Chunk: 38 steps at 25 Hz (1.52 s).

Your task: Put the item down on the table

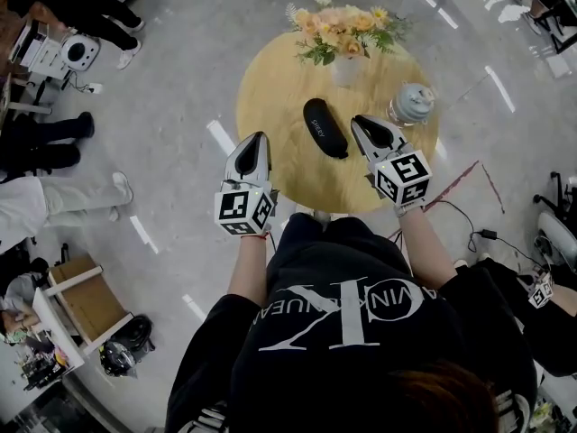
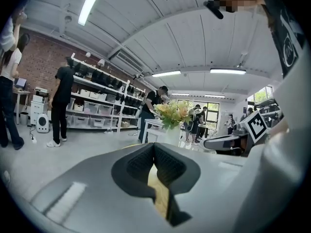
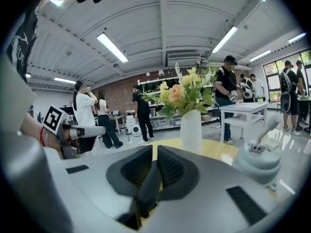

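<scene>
A black oblong case (image 1: 325,127) lies flat on the round wooden table (image 1: 270,88), left of my right gripper (image 1: 359,121) and clear of it. The right gripper hovers over the table with its jaws together and nothing between the pads. In the right gripper view (image 3: 154,150) a dark strip shows below the closed jaws. My left gripper (image 1: 255,139) hangs over the table's front left edge, also shut and empty. In the left gripper view (image 2: 154,147) the wooden top shows through the slit under the jaws.
A white vase of flowers (image 1: 343,65) stands at the table's far side, with a pale lidded jar (image 1: 413,103) to its right. Cables (image 1: 469,219) run over the floor on the right. People and shelves stand around the room.
</scene>
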Available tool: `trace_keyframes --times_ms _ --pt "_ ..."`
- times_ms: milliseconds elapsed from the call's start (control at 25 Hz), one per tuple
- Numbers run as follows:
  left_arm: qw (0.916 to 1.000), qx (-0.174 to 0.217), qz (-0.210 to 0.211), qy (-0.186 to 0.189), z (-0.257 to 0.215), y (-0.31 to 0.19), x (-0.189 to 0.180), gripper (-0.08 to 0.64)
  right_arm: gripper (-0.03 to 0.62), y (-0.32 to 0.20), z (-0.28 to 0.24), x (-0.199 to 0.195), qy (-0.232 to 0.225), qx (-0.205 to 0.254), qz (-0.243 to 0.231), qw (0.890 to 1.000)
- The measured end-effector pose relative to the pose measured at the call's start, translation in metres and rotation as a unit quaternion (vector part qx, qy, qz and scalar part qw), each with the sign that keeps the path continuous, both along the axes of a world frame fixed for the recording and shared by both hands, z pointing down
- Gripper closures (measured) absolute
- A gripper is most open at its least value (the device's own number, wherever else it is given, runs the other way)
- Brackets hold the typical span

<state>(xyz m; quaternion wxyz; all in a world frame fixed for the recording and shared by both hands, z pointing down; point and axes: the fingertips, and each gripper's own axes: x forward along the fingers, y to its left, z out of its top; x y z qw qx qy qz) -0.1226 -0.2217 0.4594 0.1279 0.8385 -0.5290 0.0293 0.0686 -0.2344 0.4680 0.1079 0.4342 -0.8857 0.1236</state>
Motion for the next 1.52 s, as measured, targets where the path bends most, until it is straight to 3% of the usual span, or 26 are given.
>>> trace_keyframes --times_ms 760,1520 --pt "0.9980 0.063 -0.004 -0.009 -0.047 -0.025 -0.004 0.549 0.566 -0.020 -0.064 0.013 -0.025 0.072 0.025 0.997" --pt "0.9950 0.099 -0.015 -0.002 -0.082 -0.037 -0.019 0.549 0.568 -0.028 -0.104 0.012 -0.036 0.116 0.030 0.992"
